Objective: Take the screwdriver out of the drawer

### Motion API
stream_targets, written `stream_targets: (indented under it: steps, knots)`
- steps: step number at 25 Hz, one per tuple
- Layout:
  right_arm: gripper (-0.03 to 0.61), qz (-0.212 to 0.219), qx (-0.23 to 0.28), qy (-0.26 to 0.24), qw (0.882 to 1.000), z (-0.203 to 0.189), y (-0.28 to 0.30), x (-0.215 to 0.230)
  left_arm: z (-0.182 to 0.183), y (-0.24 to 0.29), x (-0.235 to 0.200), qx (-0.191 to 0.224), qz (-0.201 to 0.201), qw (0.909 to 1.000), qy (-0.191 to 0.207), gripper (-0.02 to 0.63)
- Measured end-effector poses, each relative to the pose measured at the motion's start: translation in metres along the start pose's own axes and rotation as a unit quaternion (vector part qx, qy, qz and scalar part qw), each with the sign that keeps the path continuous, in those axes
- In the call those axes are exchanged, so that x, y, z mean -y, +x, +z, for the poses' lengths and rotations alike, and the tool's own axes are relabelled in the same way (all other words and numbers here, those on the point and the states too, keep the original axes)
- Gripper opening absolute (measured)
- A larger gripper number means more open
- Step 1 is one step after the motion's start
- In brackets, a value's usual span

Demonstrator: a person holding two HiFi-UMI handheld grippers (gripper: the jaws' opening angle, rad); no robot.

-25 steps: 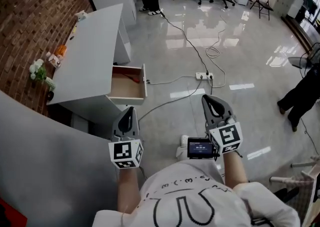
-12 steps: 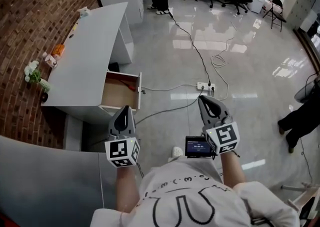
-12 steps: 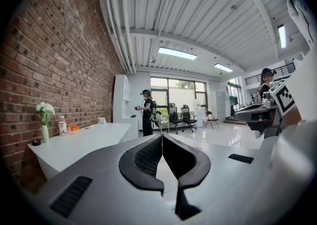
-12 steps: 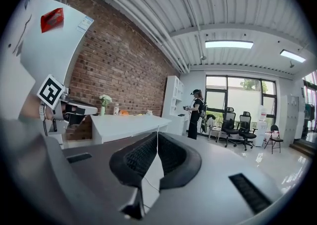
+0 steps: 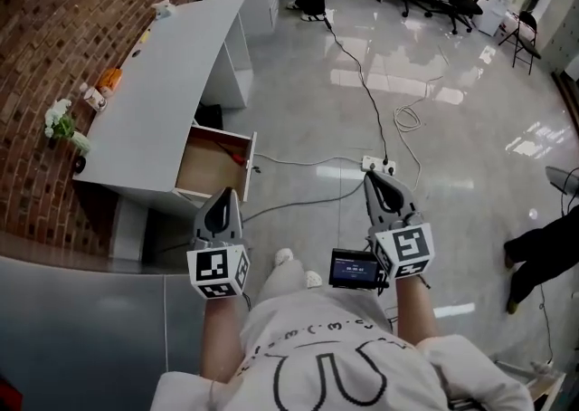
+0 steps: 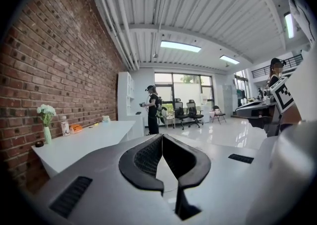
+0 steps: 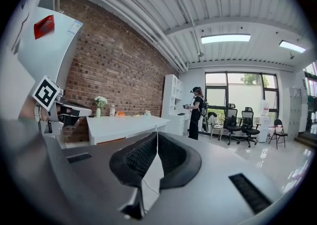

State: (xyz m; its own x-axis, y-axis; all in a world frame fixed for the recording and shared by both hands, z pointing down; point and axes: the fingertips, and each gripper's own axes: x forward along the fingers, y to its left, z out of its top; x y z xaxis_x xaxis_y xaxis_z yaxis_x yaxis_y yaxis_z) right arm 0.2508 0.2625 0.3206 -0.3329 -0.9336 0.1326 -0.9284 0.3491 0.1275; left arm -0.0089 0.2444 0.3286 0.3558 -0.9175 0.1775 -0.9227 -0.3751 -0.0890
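Drawer (image 5: 204, 167) stood pulled out of the white desk (image 5: 158, 92) with its wooden floor bare to the room, presumably so the tool could be reached from above. A small red thing, which I took for the screwdriver (image 5: 237, 157), lay inside close to the front panel. The left gripper (image 5: 227, 193) and the right gripper (image 5: 371, 176) were both pressed together with nothing between the jaws. They hung low before the person and well apart from the drawer, likely because no reach had begun. As for writing, the marker cube (image 5: 218, 272) on each gripper bore only black-and-white squares, and a small screen (image 5: 354, 267) beside the right gripper showed pale digits too small to read. The print on the shirt was not legible either.
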Motion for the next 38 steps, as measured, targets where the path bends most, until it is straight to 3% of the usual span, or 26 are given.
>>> stream_targets:
  steps: [9,18,27,38]
  knots:
    - [0.02,-0.003,-0.009,0.015,1.0,-0.015,0.034,0.03,-0.005,0.051,-0.004,-0.011,0.008,0.9999,-0.002,0.014]
    - [0.02,0.015,-0.014,-0.003,1.0,-0.01,0.119,0.066,-0.006,0.137,-0.035,-0.016,0.029,0.9992,-0.022,0.014]
    - [0.02,0.05,-0.03,-0.01,0.998,-0.003,0.231,0.101,-0.009,0.233,-0.079,-0.041,0.058,0.9966,-0.042,0.014]
    - [0.02,0.128,-0.053,-0.033,0.99,0.005,0.368,0.086,-0.031,0.292,-0.16,-0.068,0.123,0.9861,-0.088,0.014]
